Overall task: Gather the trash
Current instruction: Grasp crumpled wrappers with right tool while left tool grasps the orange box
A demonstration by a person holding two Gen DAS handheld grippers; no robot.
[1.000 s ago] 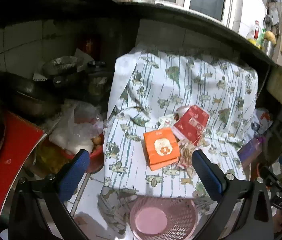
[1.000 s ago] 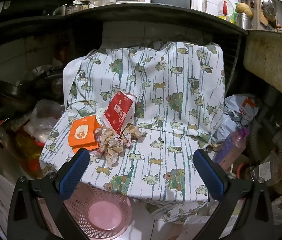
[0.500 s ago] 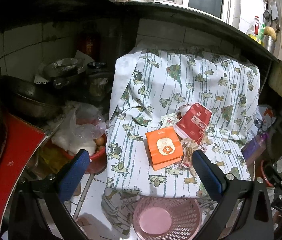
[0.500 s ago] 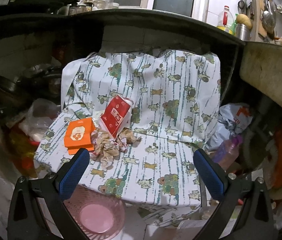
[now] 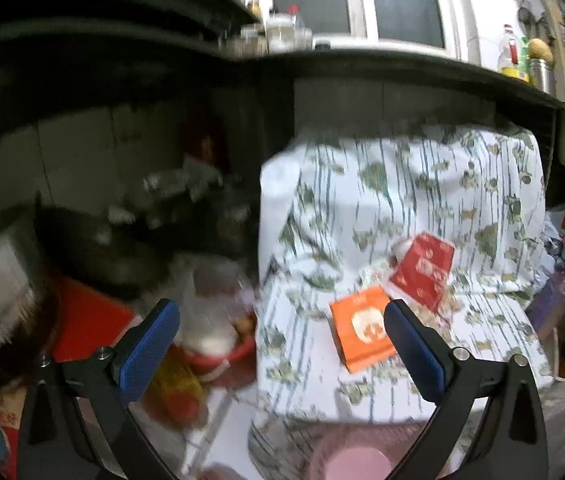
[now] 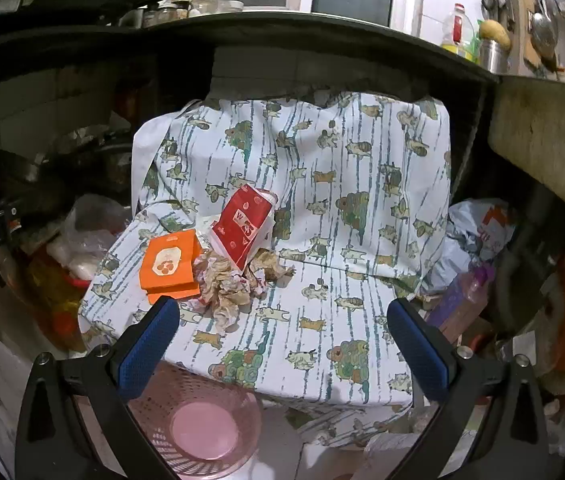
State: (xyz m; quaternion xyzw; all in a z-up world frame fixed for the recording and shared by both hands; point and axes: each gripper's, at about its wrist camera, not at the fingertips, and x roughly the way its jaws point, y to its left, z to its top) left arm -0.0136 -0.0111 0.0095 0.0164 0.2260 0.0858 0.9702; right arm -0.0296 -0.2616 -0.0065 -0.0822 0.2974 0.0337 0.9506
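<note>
Both claws (image 6: 282, 336) agape (two boxes, perhaps) (image 6: 168, 262)

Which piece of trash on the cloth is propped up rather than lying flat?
The red carton. It leans tilted with its open top raised, while the orange box lies flat to its left and the crumpled paper sits loose at its foot.

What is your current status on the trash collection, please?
Left gripper open, right gripper open, both empty. Orange box, red carton, crumpled paper on covered seat; pink basket below. Nothing blocking.
</note>
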